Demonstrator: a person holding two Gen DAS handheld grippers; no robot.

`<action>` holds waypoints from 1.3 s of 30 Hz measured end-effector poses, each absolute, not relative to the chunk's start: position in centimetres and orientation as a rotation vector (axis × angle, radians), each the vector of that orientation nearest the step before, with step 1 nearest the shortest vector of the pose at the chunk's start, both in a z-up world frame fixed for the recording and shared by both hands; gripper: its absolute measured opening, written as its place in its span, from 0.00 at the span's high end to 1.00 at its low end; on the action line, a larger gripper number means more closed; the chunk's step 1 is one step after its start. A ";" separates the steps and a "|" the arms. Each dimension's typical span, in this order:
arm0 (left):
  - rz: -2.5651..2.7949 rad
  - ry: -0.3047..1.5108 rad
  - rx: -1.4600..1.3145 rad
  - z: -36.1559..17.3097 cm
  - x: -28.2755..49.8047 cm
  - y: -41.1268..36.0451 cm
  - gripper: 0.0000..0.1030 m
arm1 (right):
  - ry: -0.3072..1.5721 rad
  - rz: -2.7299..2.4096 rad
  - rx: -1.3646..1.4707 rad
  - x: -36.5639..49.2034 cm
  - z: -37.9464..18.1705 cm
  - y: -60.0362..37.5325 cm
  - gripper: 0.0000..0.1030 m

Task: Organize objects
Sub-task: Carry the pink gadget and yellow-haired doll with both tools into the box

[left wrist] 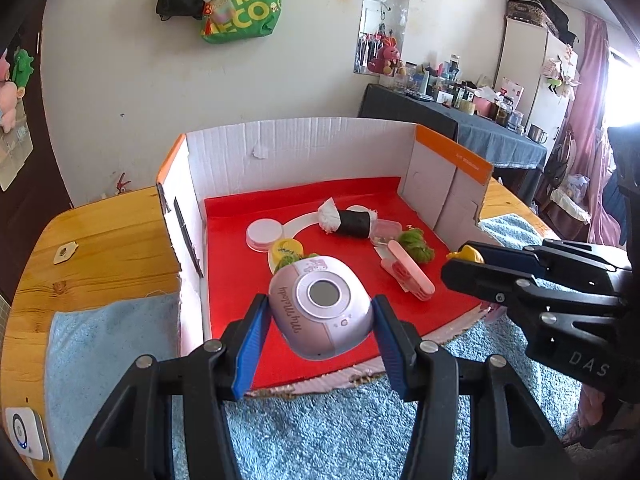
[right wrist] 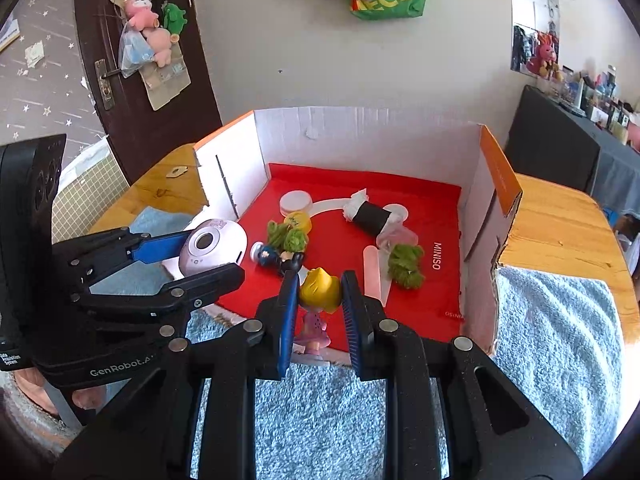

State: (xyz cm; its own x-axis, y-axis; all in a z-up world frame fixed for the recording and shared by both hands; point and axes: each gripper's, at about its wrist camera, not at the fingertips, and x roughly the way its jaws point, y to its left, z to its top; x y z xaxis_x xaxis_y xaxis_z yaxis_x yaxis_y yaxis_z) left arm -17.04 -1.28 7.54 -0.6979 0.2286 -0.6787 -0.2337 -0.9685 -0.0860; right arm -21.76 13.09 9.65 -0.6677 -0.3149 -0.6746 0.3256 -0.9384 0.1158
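grippers clamp pink camera [left wrist: 320,312] and yellow-haired figurine [right wrist: 319,300].

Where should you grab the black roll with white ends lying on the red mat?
Probably around its black middle, coming down from above. The roll lies on its side on the red mat, so the fingers can close across its round sides. The white ends look soft and ragged, a poorer hold.

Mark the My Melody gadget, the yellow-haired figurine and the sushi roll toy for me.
My Melody gadget [left wrist: 322,304]: left wrist view, on its lilac top face beside the round window.
Yellow-haired figurine [right wrist: 320,289]: right wrist view, on its yellow hair.
Sushi roll toy [right wrist: 370,218]: right wrist view, on the black wrap.
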 end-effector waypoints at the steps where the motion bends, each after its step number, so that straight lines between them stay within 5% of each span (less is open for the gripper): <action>1: 2.680 0.005 -1.076 7.4 -17.3 -1.3 0.48 | 0.020 -2.587 1.046 -21.9 9.6 13.1 0.80; 39: 2.511 -0.002 -1.312 2.9 -20.5 -0.8 0.48 | -0.057 -2.463 1.366 -27.7 4.2 13.9 0.80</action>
